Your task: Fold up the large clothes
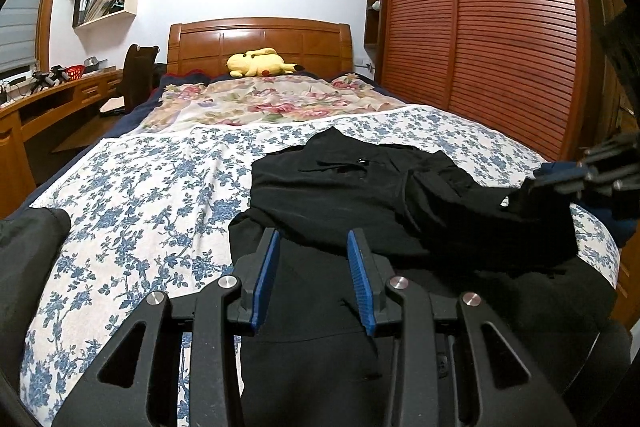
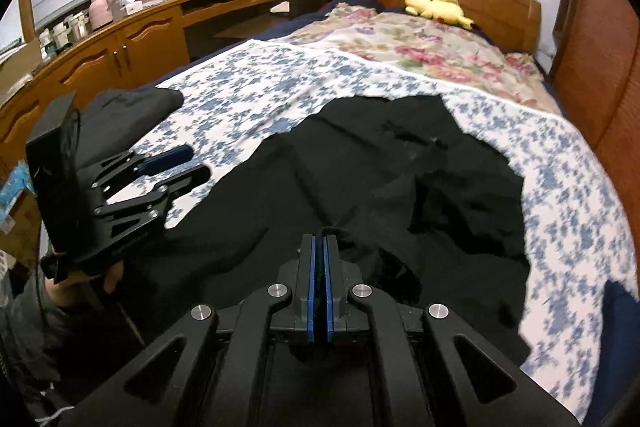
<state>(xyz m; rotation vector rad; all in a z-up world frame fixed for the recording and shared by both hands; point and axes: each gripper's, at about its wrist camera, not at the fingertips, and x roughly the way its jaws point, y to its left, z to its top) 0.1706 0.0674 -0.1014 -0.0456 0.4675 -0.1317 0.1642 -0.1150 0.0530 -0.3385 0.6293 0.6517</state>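
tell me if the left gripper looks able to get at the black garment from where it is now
Probably yes. The left gripper is open with nothing between its pads, and the black garment lies spread on the bed right under and ahead of it. Nothing stands between them.

Left gripper (image 1: 312,251), black linkage frame with blue ribbed pads: fingers (image 1: 266,271) stand partly apart with a clear gap, pads parallel, nothing pressed between them. It points forward and tilted downward. From the right wrist view the same unit (image 2: 188,163) sits at the left edge, fingers spread and aimed toward the right, one blue pad facing up. A person's hand (image 2: 80,283) holds it from beneath, with a dark sleeve running back toward the lower-left corner.

Right gripper (image 2: 319,243), same black frame and blue pads: fingers fully closed, pads nearly face to face, pitched downward. Whether cloth is pinched at its tips can't be told.
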